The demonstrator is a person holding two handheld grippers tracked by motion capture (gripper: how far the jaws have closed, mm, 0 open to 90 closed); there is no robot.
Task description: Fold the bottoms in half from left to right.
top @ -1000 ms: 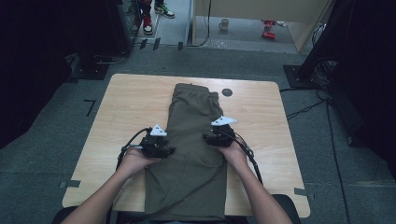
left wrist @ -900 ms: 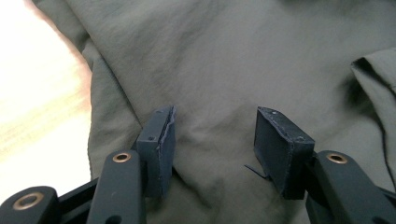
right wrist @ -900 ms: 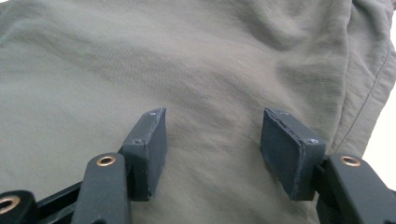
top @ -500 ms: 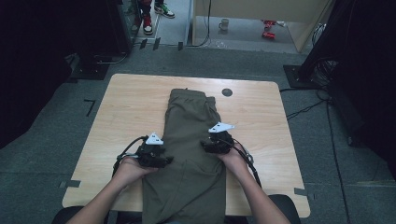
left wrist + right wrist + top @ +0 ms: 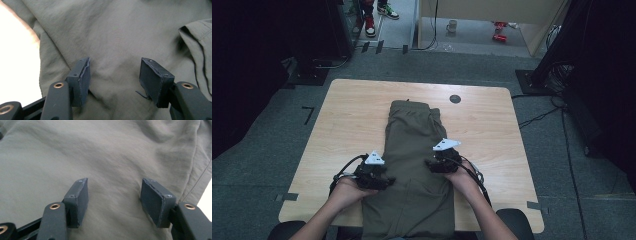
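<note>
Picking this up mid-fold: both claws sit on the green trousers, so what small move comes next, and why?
Probably lower and close each claw on the cloth edge under it. The left claw and right claw stand open over the trousers, gripping nothing, one at each long side, so a pinch would have to come before any lift or fold.

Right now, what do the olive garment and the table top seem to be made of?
The olive garment looks like thin woven fabric, matte, perhaps cotton or nylon: soft wrinkles and stitched seams show in both gripper views. The table top appears to be light wood or wood laminate, smooth, with faint grain lines.
</note>
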